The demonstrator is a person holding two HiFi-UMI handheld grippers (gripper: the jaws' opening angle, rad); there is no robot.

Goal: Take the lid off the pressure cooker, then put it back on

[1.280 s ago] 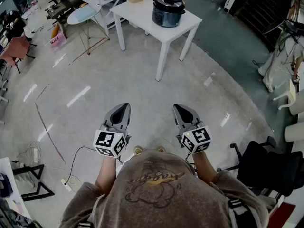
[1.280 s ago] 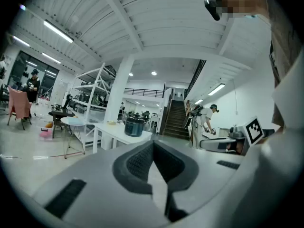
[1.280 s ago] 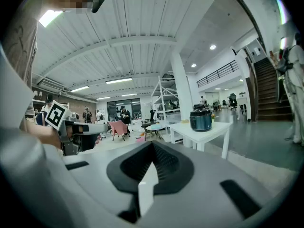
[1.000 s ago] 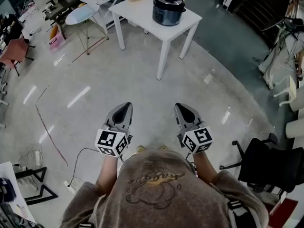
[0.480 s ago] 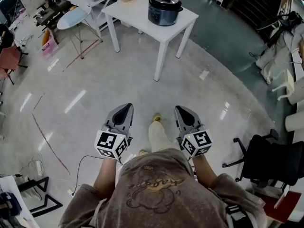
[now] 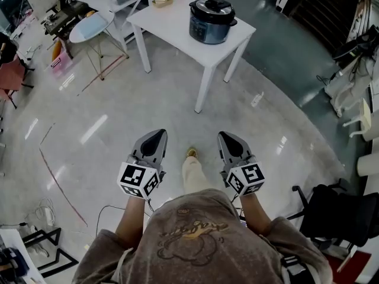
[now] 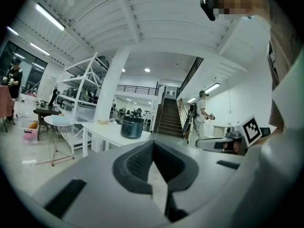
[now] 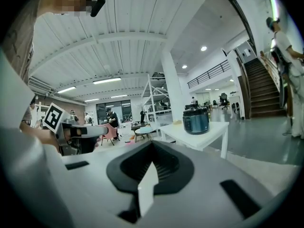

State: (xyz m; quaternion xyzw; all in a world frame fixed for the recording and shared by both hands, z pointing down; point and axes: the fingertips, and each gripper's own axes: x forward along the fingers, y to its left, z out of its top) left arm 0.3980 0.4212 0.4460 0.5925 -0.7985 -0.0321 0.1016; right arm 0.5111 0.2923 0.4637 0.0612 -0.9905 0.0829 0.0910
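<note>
Pressure cooker point(image 6: 211, 20) with lid point(image 6: 212, 5) on, on white surface point(image 6: 177, 22) well ahead, left claw point(image 6: 151, 142) and right claw point(image 6: 230, 143) both clenched, empty, above the floor point(image 6: 118, 123).

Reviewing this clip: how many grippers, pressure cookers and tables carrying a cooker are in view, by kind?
Grippers: 2 (left gripper, right gripper, both shut and empty)
Pressure cooker: 1, lid on
White table under it: 1
Total: 4

Ahead of me stands a white tabletop point(image 6: 172, 22) with a small yellow dish point(image 6: 161, 2) near its far edge. Left of it I see a round pale-blue table point(image 6: 92, 23), and farther left a pink chair point(image 6: 12, 76). A black chair point(image 6: 337, 212) sits at my right, and a staircase point(image 7: 168, 118) rises beyond.
</note>
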